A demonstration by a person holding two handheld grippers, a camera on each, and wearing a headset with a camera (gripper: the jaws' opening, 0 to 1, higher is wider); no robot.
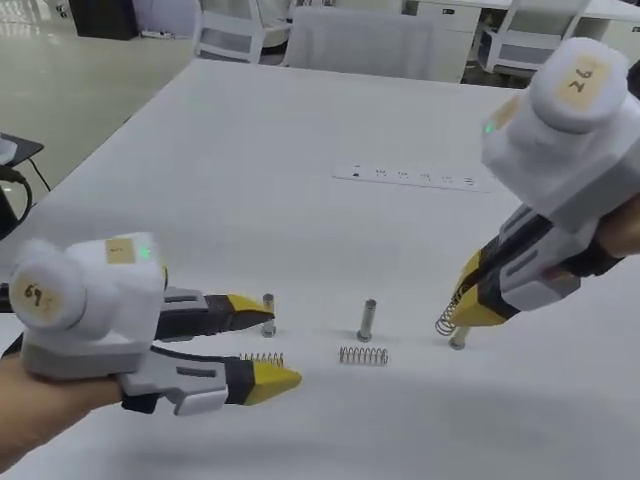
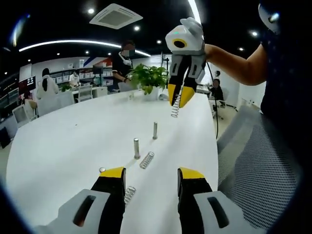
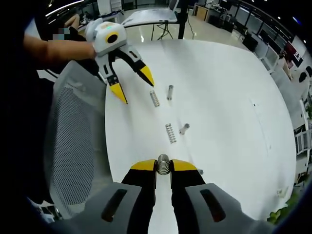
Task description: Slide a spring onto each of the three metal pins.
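Observation:
Three short metal pins stand upright in a row on the white table: the left pin point(image 1: 268, 313), the middle pin point(image 1: 367, 320) and the right pin point(image 1: 458, 338). My right gripper point(image 1: 460, 313) is shut on a spring point(image 3: 163, 165) just above the right pin; the spring hangs from its tips point(image 1: 446, 318). A second spring point(image 1: 363, 355) lies flat in front of the middle pin. A third spring point(image 1: 262, 358) lies between the fingers of my left gripper point(image 1: 268, 340), which stands open around it and near the left pin.
A white power strip point(image 1: 412, 178) lies further back on the table. Chairs point(image 1: 372, 42) stand beyond the far edge. A mesh chair point(image 3: 73, 141) is beside the table's near edge. People and a potted plant point(image 2: 148, 78) are at the far end.

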